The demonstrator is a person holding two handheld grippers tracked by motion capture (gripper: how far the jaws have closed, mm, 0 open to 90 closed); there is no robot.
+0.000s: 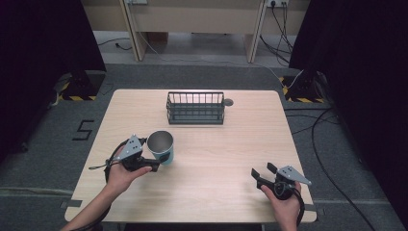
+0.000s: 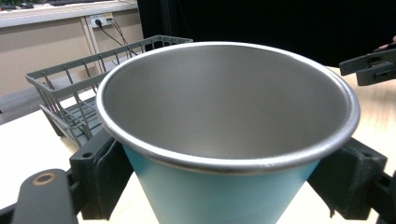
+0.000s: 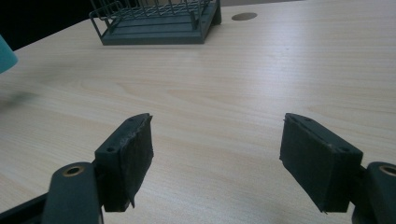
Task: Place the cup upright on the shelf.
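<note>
Cup [image 1: 160, 146] clamped by left gripper [image 1: 155, 165] (likely bound for rack [image 1: 195, 108]) | right gripper [image 1: 262, 175] spread wide, idle over bench [image 1: 226, 159]

Evenly lit from overhead, bright on the pale table [image 1: 216, 159], dark at left and right where black curtains [image 1: 43, 43] swallow light. Soft, short shadows only. Mild sheen inside the cup [image 2: 224, 98], no hard glare. Slightly soft throughout; near jaws blurred in both gripper views, far rack [image 3: 159, 21] hazy.
</note>
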